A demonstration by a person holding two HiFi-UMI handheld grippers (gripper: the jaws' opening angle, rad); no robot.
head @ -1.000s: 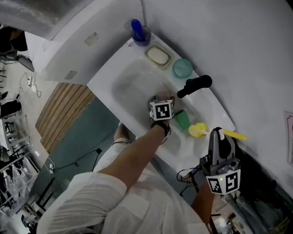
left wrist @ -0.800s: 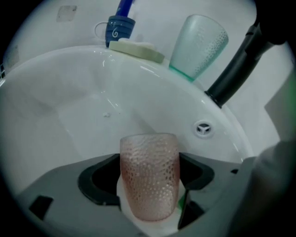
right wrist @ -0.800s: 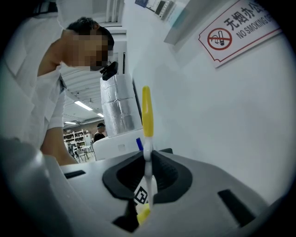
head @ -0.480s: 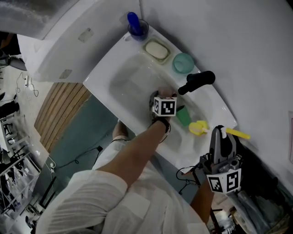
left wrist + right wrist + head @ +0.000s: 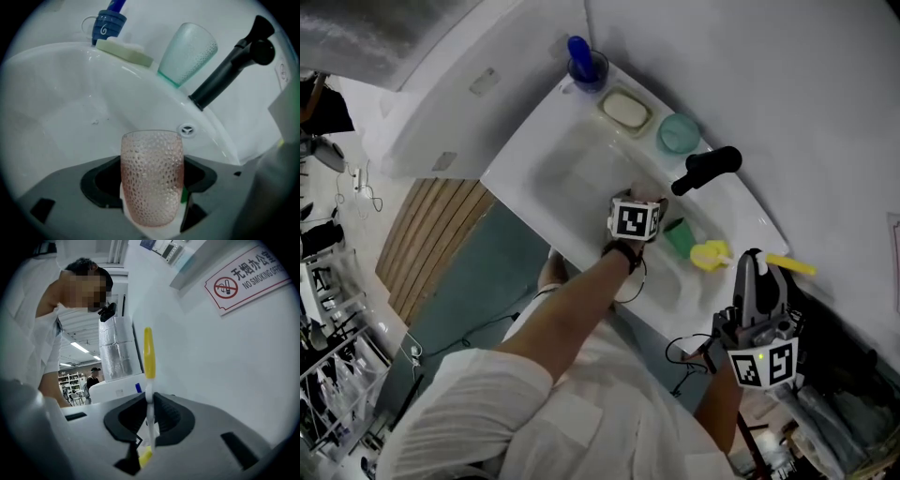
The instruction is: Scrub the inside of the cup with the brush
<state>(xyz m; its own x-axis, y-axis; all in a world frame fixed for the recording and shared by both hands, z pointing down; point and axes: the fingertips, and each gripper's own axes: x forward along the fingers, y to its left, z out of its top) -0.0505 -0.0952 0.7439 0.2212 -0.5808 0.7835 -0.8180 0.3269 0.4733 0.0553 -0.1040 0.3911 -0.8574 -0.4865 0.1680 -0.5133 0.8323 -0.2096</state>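
A pink dimpled cup (image 5: 152,173) stands upright between the jaws of my left gripper (image 5: 152,187), which is shut on its sides. In the head view that gripper (image 5: 639,208) hangs over the white sink basin (image 5: 572,164), and its marker cube hides most of the cup. My right gripper (image 5: 150,416) is shut on the thin white shaft of a brush (image 5: 148,355) with a yellow handle. In the head view the right gripper (image 5: 757,272) is off the sink's right end. The brush's yellow head (image 5: 710,255) reaches over the rim, apart from the cup.
A black faucet (image 5: 705,171) juts over the basin. On the back ledge stand a teal cup (image 5: 187,54), a soap dish (image 5: 625,109) and a blue mug (image 5: 586,66). A green object (image 5: 677,237) sits beside the left gripper. The wall runs close behind.
The left gripper stays over the basin with the cup. The right gripper and brush have drifted slightly right and down in the head view.
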